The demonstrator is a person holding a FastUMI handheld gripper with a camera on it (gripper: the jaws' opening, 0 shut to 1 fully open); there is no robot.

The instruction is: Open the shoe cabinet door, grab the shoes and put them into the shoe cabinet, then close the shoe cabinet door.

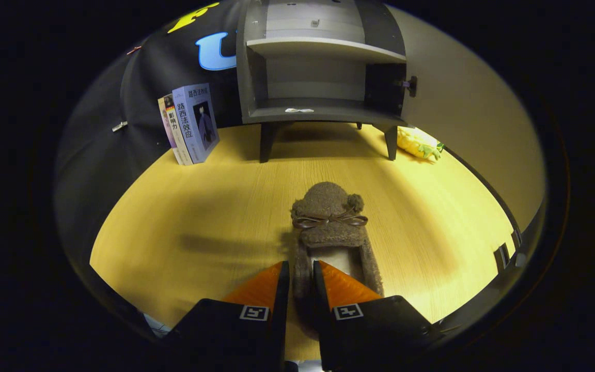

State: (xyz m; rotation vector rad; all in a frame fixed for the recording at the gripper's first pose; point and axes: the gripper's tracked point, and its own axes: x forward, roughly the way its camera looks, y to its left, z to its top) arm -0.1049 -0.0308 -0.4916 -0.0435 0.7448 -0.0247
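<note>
Shoe: 1 brown fuzzy slipper-type shoe, plush upper with a small pompom at 1 side and a thin dark bow across the vamp; pale insole visible through the opening. Lies on the worktop, toe pointing toward the shoe cabinet, heel end toward the gripper. Shoe cabinet: grey, raised on short dark legs, standing at the far end of the worktop against the booth wall; door swung open at the right side, a dark knob on its edge; interior exposed, with 1 pale shelf dividing an upper and a lower compartment; a small white scrap sits on the lower floor near its front lip. Books: 2, upright, leaning against the black wall left of the cabinet, well apart from the shoe. Yellow plush toy with green end: lying on the worktop just right of the cabinet's right front leg. The stretch of worktop between shoe and cabinet carries nothing; wood-grain yellow surface, shadows across it. Gripper: fingers drawn close together with a narrow gap, the left wall of the shoe's heel collar caught between them, the right finger lying inside the shoe's opening and the left finger outside it; gripper clenched on the shoe's rim.
</note>
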